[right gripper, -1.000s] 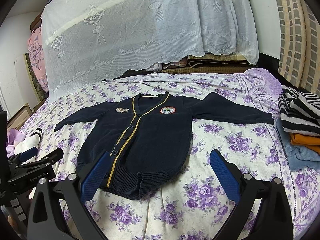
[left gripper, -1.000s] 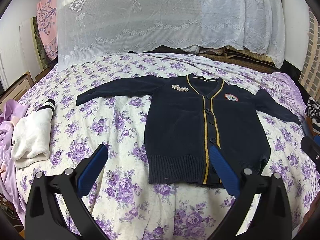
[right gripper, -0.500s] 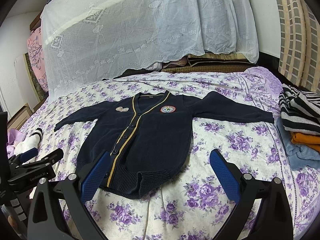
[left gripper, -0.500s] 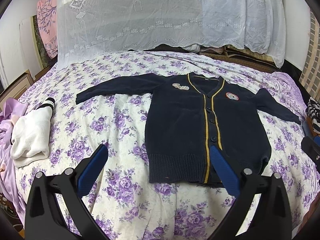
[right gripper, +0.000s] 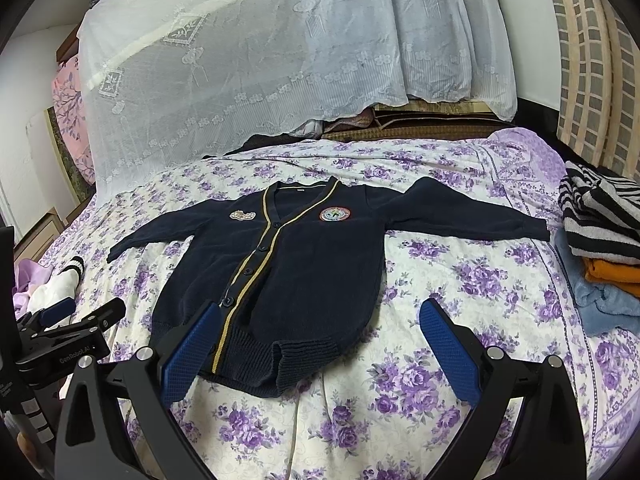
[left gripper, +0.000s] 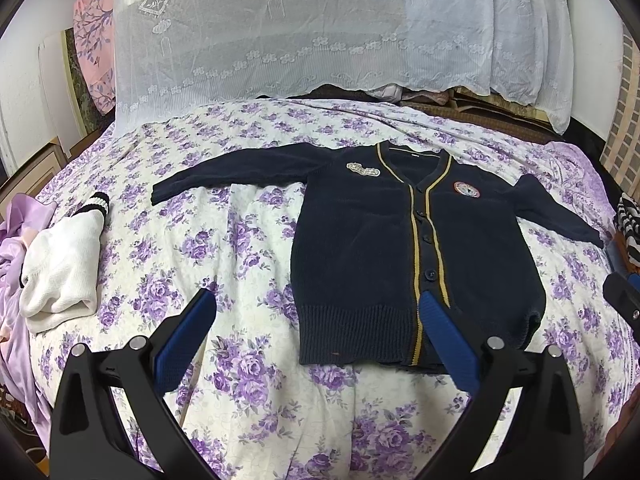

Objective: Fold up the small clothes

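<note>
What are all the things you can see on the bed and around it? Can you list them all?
cardigan: one, navy with gold trim, spread flat mid-bed, sleeves out
bedsheet: one, white with purple flowers, covering the bed
white garment: one, white with a black-striped cuff, folded at the bed's left edge
lilac cloth: one, pale purple, far left edge
clothes pile: one; striped, orange and blue pieces, right edge
lace curtain: one, white, behind the bed
left gripper: one, black with blue pads, open, empty
right gripper: one, same colours, open, empty

navy cardigan (left gripper: 360,248) | buttoned, gold-trimmed | flat, sleeves spread | on floral bedspread (left gripper: 248,248)
</note>
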Action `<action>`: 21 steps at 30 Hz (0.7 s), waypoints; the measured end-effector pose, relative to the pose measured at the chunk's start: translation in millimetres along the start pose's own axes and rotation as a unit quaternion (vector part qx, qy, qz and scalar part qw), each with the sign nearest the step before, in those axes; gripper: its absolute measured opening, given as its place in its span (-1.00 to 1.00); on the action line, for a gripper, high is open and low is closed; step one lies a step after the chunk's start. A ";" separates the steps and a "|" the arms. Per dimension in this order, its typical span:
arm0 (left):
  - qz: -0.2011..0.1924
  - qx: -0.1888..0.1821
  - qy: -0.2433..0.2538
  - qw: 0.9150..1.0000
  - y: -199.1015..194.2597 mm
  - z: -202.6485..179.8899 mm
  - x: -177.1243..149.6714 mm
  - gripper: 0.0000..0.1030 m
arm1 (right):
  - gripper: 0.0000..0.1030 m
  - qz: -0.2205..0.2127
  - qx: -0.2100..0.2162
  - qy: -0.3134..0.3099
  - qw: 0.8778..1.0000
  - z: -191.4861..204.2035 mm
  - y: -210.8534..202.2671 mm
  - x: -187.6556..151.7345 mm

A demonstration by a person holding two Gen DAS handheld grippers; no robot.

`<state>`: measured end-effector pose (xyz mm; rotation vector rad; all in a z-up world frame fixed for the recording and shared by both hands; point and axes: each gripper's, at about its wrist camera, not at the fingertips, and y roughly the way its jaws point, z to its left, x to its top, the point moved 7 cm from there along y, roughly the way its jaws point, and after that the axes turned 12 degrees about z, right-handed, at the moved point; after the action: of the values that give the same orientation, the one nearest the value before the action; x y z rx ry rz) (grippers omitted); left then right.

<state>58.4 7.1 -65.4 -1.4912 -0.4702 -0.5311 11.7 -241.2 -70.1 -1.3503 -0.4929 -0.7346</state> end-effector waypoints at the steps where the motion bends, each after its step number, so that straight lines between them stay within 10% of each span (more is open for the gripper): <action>1: 0.002 0.000 0.000 1.000 0.8 0.1 -0.3 0.92 | 0.93 0.002 0.000 0.001 1.000 0.4 2.0 -1.3; 15: 0.030 0.000 0.002 1.000 21.0 2.3 2.1 0.92 | 0.93 0.013 0.010 0.020 1.000 -17.2 23.3 5.5; 21: 0.036 -0.034 -0.007 0.999 56.9 12.2 8.2 0.92 | 0.93 -0.002 0.110 0.144 0.983 -85.7 58.4 11.6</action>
<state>99.4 19.3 -105.8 -1.5719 -0.4114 -0.4855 53.9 -324.3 -117.1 -1.0174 -0.3345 -0.8391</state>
